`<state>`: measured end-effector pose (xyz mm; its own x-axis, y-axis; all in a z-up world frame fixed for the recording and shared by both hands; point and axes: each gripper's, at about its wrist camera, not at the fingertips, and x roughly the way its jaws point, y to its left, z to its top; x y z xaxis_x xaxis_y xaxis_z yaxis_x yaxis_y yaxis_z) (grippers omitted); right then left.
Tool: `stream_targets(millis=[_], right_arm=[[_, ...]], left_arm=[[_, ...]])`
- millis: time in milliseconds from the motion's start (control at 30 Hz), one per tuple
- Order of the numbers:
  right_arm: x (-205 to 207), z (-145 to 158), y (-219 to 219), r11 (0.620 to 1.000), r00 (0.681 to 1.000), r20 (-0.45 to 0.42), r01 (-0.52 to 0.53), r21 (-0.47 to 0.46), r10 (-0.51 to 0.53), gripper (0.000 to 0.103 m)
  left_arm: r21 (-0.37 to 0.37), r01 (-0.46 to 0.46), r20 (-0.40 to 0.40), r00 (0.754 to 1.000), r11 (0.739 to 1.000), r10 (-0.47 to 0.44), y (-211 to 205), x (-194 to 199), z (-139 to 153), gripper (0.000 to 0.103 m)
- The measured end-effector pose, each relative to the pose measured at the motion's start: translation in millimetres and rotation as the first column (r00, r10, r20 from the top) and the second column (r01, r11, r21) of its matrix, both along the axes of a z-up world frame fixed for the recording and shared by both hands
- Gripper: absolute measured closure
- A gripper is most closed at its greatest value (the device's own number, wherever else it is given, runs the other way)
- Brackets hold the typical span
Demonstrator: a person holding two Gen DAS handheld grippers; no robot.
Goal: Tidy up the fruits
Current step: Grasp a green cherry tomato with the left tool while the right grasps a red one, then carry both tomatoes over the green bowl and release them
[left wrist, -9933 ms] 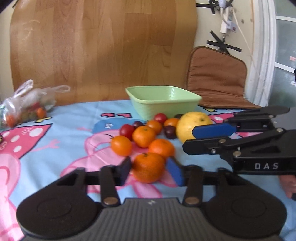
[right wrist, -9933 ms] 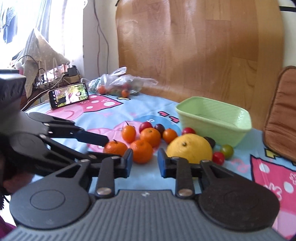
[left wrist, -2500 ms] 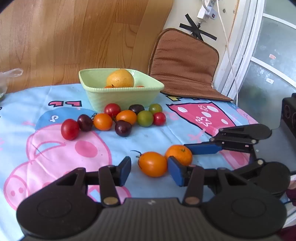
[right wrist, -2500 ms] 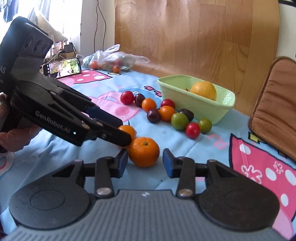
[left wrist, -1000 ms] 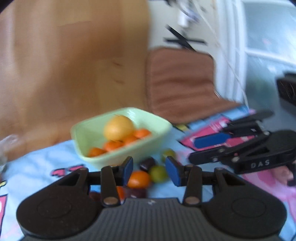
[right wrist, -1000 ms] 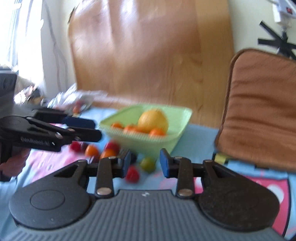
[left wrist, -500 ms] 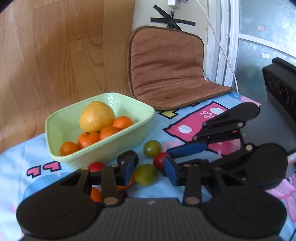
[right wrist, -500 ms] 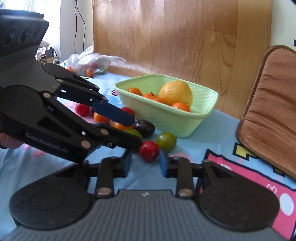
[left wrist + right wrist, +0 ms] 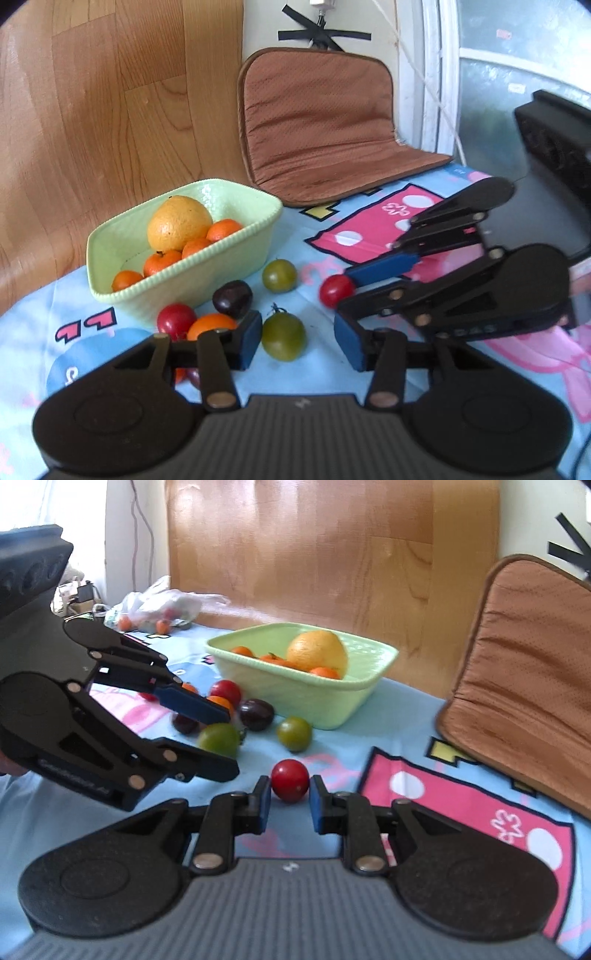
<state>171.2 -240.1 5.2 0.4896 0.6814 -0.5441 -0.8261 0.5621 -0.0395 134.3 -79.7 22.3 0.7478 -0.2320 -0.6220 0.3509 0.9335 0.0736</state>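
Note:
A green bowl (image 9: 236,258) holds a large yellow citrus (image 9: 179,222) and several tangerines. My left gripper (image 9: 297,341) is open around a green tomato (image 9: 283,336) on the cloth. My right gripper (image 9: 290,803) is open, its blue pads close on either side of a red tomato (image 9: 290,780) without clearly touching it. That tomato also shows in the left wrist view (image 9: 335,290). A second green tomato (image 9: 279,275), a dark plum (image 9: 232,298), a red tomato (image 9: 176,319) and an orange tomato (image 9: 210,325) lie in front of the bowl.
A brown cushion (image 9: 325,122) leans on the wall behind the bowl. A plastic bag of fruit (image 9: 159,607) lies far left. A wooden panel (image 9: 332,546) backs the table. The cartoon tablecloth (image 9: 461,805) covers the surface.
Both grippers moved closer to the loose tomatoes. The left now brackets the green tomato; the right has narrowed around the red tomato.

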Motion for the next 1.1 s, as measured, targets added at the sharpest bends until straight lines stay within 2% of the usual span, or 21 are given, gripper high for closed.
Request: stream_targets(millis=[100, 167, 233, 400, 600, 700, 800, 967, 1100], right_arm=[[1.6, -0.1, 2.8, 1.0, 1.0, -0.006, -0.005, 0.002, 0.005, 0.078], [2.3, 0.2, 4.5, 1.0, 1.0, -0.009, -0.003, 0.003, 0.003, 0.077], [3.2, -1.0, 6.8, 1.0, 1.0, -0.015, 0.004, -0.01, -0.004, 0.076], [-0.5, -0.7, 5.9, 1.0, 1.0, -0.003, 0.005, -0.004, -0.005, 0.078], [-13.8, 13.2, 0.8, 0.996, 0.999, 0.032, -0.001, 0.09, -0.002, 0.078], [-11.0, 26.8, 1.1, 0.989, 0.997, 0.071, 0.012, 0.148, -0.023, 0.078], [1.4, 36.0, 9.1, 0.984, 0.993, 0.104, 0.038, 0.174, -0.057, 0.078], [32.7, 31.1, 30.3, 0.985, 0.988, 0.121, 0.078, 0.154, -0.097, 0.078], [49.7, 26.1, 41.2, 0.984, 0.985, 0.12, 0.107, 0.14, -0.124, 0.077]], left_arm=[[0.054, -0.046, -0.033, 0.998, 0.997, 0.048, -0.2, 11.4, -11.1, 0.06], [0.001, -0.063, -0.035, 0.997, 0.998, 0.063, 4.2, 16.0, -13.3, 0.064], [-0.017, -0.084, -0.038, 0.996, 0.996, 0.083, 4.9, 17.9, -10.4, 0.075], [-0.029, -0.089, -0.032, 0.996, 0.996, 0.088, 4.8, 6.7, -7.0, 0.075], [-0.111, -0.089, 0.031, 0.995, 0.99, 0.093, 12.8, -7.9, 15.5, 0.075], [-0.132, -0.111, 0.089, 0.988, 0.985, 0.123, 20.8, 2.9, 35.6, 0.075], [-0.118, -0.131, 0.116, 0.983, 0.984, 0.145, 24.7, 23.6, 47.1, 0.075], [-0.092, -0.189, 0.099, 0.975, 0.978, 0.198, 34.2, 63.2, 41.9, 0.075], [-0.06, -0.239, 0.09, 0.966, 0.969, 0.243, 41.3, 79.6, 32.7, 0.074]])
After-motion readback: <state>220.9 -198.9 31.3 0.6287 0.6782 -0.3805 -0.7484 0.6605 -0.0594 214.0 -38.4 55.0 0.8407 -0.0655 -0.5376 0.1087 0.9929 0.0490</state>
